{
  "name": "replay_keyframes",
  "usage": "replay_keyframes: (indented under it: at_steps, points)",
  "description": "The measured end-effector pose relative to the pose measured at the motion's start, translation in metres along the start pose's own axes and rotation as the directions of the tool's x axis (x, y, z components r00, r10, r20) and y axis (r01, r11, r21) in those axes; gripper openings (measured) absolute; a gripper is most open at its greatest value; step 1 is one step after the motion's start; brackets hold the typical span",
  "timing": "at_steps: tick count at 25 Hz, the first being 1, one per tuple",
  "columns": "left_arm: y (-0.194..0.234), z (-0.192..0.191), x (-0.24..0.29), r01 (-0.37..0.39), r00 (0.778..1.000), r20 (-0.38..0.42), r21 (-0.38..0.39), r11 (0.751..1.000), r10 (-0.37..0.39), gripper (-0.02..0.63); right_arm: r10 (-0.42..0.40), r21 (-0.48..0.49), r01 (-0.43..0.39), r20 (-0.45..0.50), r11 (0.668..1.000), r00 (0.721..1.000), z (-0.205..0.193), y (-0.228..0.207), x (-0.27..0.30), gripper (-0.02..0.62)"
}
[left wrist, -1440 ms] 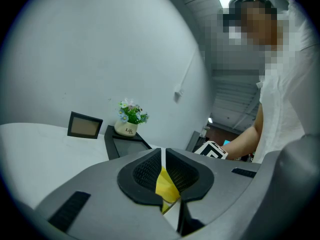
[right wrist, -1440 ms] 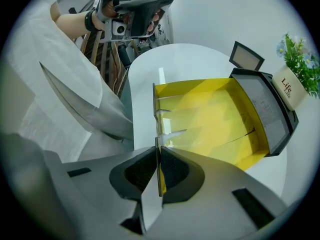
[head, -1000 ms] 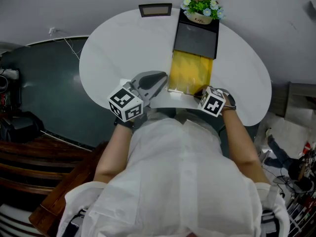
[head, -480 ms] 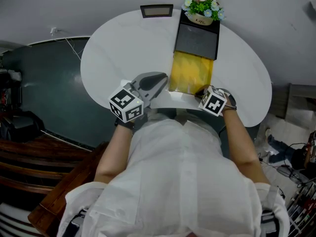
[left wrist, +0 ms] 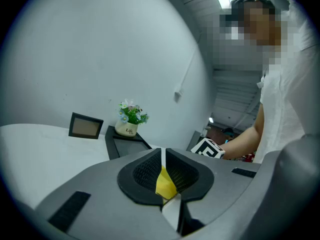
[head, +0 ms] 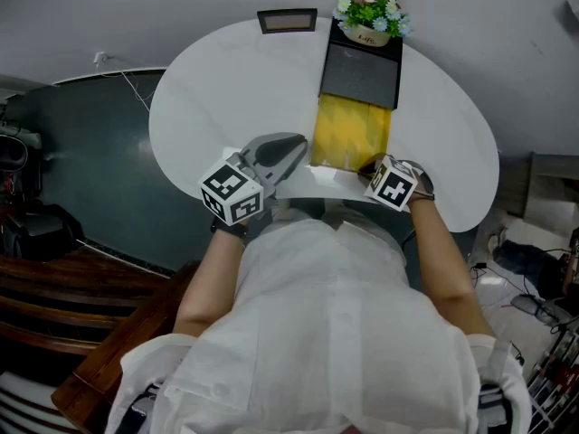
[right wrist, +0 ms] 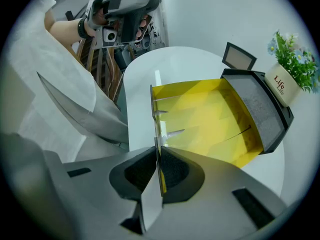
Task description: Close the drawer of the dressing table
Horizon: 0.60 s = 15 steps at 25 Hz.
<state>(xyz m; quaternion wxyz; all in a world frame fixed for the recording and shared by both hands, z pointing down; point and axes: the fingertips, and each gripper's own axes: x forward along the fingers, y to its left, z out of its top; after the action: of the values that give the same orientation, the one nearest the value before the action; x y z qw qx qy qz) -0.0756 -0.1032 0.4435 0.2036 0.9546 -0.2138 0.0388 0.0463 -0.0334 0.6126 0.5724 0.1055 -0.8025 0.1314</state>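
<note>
Fingers (right wrist: 175, 170) of right gripper (right wrist: 158, 153) pinch one yellow drawer's (right wrist: 210, 114) edge.

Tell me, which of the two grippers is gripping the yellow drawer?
The right gripper: its jaws pinch the front edge of the open yellow drawer. The left gripper is shut on nothing, held in the air beside it.

The word "Life" stands in dark script on the white flower pot (right wrist: 281, 86), at two o'clock in the right gripper view; a second line beneath it is unclear.
</note>
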Motion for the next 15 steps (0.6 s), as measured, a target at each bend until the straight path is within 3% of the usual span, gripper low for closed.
replay_keyframes:
  at_steps: [15]
  points:
    - [0.001,-0.002,-0.003,-0.007,1.0,-0.006,0.003,1.0,0.007,0.034,-0.072,0.048,0.071,0.02,0.996,0.997,0.007,-0.029,-0.006,0.028]
